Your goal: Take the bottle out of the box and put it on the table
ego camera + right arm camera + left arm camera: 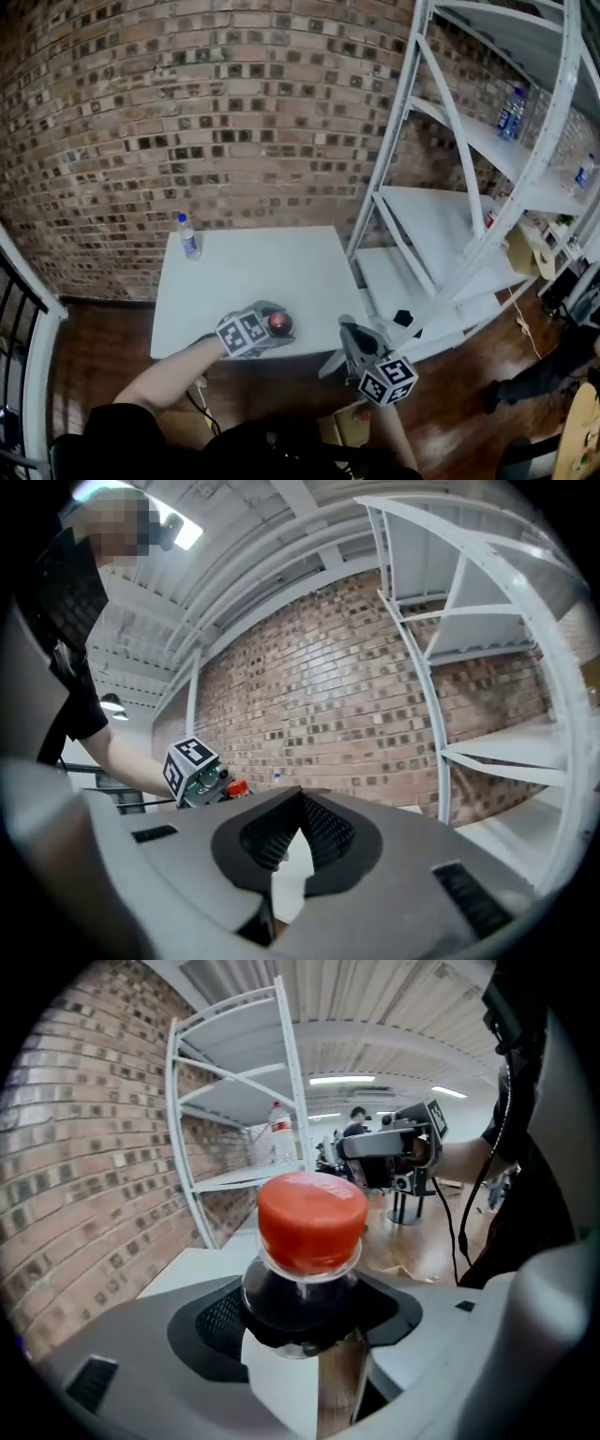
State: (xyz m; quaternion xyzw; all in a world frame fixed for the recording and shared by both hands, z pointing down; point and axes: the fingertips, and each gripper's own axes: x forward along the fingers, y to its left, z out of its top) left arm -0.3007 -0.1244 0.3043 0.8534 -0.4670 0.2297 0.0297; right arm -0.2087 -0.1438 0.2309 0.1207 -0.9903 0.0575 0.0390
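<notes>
Bottle: only the red cap and dark shoulder showed, the body hidden behind the jaws of the left gripper. Tan cardboard: largely covered by the person's arm and torso at the head view's lower edge, form undeterminable. Shelf bottles: too small for labels; white shelving was cut off at right.
</notes>
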